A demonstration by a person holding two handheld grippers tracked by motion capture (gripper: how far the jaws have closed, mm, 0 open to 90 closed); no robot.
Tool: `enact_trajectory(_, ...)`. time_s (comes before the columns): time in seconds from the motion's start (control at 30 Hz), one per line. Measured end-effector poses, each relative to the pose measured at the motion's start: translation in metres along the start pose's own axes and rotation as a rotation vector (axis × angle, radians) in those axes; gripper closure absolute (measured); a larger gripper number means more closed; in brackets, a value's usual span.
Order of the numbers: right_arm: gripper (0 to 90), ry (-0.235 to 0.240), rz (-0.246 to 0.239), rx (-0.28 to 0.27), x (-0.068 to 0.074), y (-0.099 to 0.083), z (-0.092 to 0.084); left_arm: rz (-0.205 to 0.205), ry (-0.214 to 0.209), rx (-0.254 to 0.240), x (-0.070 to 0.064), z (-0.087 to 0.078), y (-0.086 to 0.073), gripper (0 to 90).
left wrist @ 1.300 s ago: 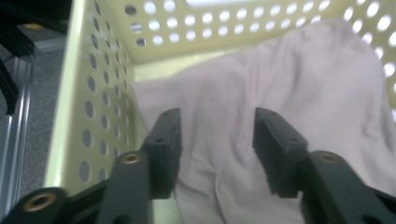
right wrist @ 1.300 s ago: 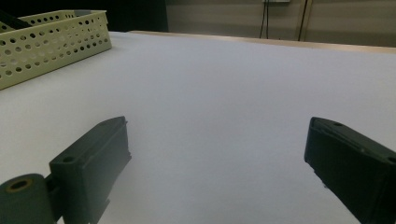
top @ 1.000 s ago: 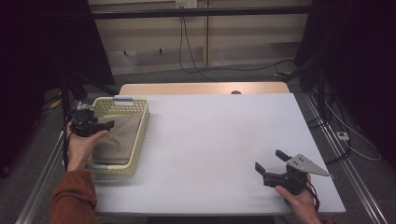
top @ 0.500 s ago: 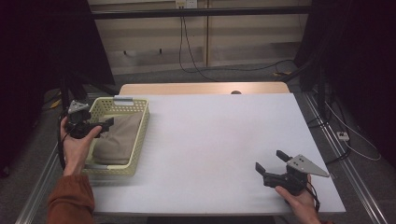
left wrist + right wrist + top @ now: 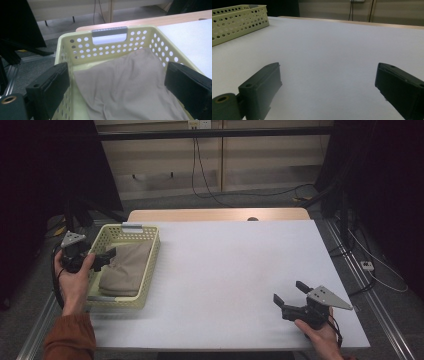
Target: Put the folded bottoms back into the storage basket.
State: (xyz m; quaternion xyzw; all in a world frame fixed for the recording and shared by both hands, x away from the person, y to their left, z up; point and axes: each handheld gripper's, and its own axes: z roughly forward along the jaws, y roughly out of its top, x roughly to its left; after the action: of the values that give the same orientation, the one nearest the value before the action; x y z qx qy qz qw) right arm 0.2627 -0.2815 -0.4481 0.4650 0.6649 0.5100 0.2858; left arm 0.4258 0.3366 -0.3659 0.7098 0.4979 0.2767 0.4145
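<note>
1. A white tabletop [image 5: 225, 270] carries a pale yellow perforated plastic basket [image 5: 150, 262] at its left side.
2. A folded tan cloth [image 5: 125, 268] lies inside the basket, covering most of its floor; in the left gripper view the cloth [image 5: 130, 85] reaches close to the far wall, under a grey handle [image 5: 109, 32] set in the basket's rim.
3. The left tongs [image 5: 102, 259], held in the person's left hand [image 5: 75, 280], hang over the basket's left rim, pointing across at the cloth.
4. Their jaws have just been opening and now stand wide apart; the cloth lies below and between them, gripped by neither pad.
5. The right tongs [image 5: 291, 296], held in the right hand [image 5: 320, 337], sit low near the tabletop's front right corner, well apart from the basket.
6. Their jaws are spread wide with only bare tabletop between them.
</note>
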Motion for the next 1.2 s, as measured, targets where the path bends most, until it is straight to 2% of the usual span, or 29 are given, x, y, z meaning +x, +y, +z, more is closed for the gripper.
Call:
enact_trajectory(0.23, 6.3, 0.000, -0.001, -0.001, 0.000, 0.000, 0.000, 0.023, -0.006, -0.014, -0.008, -0.013, -0.003, 6.3)
enact_trajectory(0.33, 6.3, 0.001, -0.003, 0.000, 0.000, 0.000, 0.000, 0.078, 0.035, 0.000, -0.013, -0.016, -0.004, 6.2)
enact_trajectory(0.37, 6.4, 0.000, -0.001, -0.001, 0.000, 0.000, 0.000, 0.082, 0.022, 0.000, -0.014, -0.017, -0.005, 6.1)
enact_trajectory(0.43, 6.4, 0.001, -0.001, 0.000, 0.000, 0.000, 0.000, 0.078, -0.004, -0.003, -0.016, -0.019, -0.007, 6.0)
enact_trajectory(0.6, 6.4, 0.000, 0.000, 0.000, 0.001, 0.000, 0.000, 0.055, -0.011, -0.016, -0.017, -0.024, -0.011, 5.9)
enact_trajectory(0.9, 6.3, 0.000, -0.001, -0.001, 0.000, 0.000, 0.000, 0.062, -0.005, -0.023, -0.018, -0.035, -0.020, 5.9)
enact_trajectory(1.1, 6.4, -0.002, -0.002, -0.003, 0.000, 0.000, 0.000, 0.051, -0.010, -0.022, -0.020, -0.042, -0.028, 5.9)
enact_trajectory(1.2, 6.3, -0.001, -0.001, -0.002, 0.000, 0.000, 0.000, 0.060, -0.014, -0.025, -0.022, -0.044, -0.030, 5.9)
